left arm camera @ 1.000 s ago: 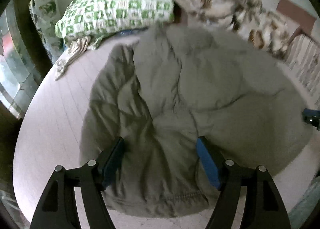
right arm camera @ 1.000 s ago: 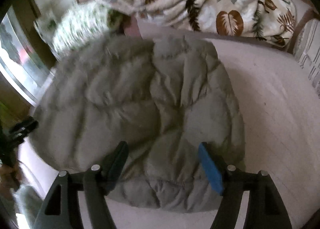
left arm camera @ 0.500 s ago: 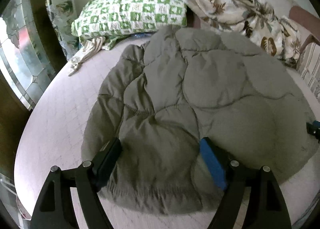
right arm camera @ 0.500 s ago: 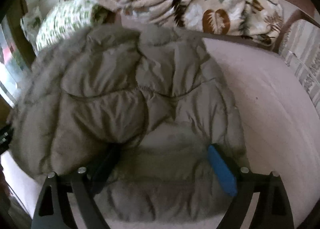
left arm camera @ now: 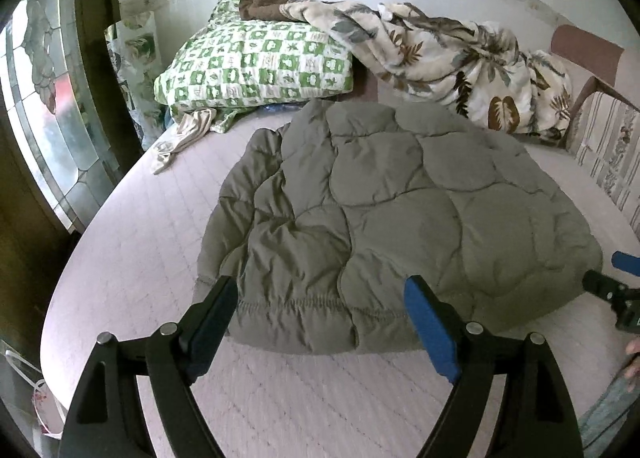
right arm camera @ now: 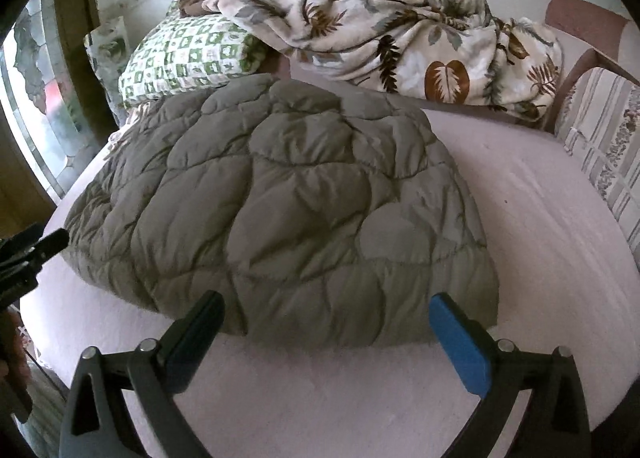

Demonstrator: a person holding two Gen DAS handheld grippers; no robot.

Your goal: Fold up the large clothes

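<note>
You have the quilted grey jacket (left arm camera: 384, 217) lying spread on the bed (left arm camera: 132, 258), its gathered hem nearest you and its far end just short of the green-checked pillow (left arm camera: 256, 61) and the leaf-print blanket (left arm camera: 452, 53) heaped at the head. Your left tongs (left arm camera: 320, 318) stand wide open with nothing between them, poised just off the hem on the left half of the jacket; the black finger sits by the hem's left corner and the blue one near its middle. Your right tongs (right arm camera: 328, 334) are likewise spread wide and empty, just short of the jacket's near edge on its right side, with bare sheet beneath them. Neither pair has hold of cloth, so you appear to be between grips: the jacket looks laid out and roughly flattened, and a fold is yet to be started from here. A sleeve seems to lie tucked along the left flank, though the puffy quilting makes that hard to tell. The next move likely calls for you to lower each pair onto the hem or a side edge, close firmly through the thick padding, and carry that edge across or up towards the far end. Take a deep bite, since the stuffed fabric is apt to slip, and keep both hands level so the fold lands square.
</note>
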